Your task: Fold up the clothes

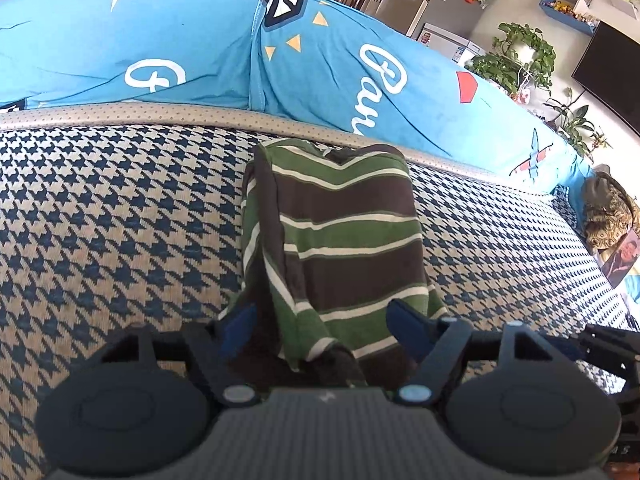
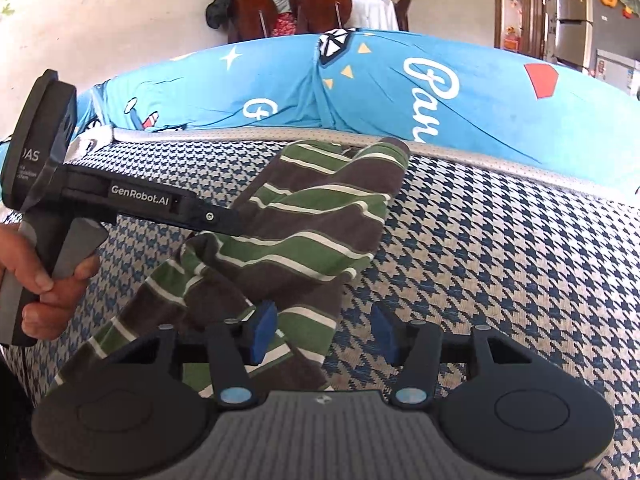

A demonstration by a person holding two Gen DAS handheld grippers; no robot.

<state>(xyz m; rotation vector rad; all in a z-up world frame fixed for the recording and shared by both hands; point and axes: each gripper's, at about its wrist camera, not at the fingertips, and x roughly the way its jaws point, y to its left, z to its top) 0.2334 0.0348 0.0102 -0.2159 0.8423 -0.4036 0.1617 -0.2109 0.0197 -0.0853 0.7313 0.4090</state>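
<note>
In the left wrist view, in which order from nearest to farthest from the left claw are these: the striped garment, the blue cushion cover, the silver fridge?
1. The striped garment: nearest, lying between the open fingers of the left claw, on the houndstooth seat.
2. The blue cushion cover: behind the garment, along the sofa back.
3. The silver fridge: farthest, beyond the sofa, upper right.

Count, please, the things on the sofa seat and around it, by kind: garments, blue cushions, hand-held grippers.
Striped garment: 1
Blue cushions: 2
Hand-held grippers: 2, left hand-held gripper, right hand-held gripper
Total: 5
</note>
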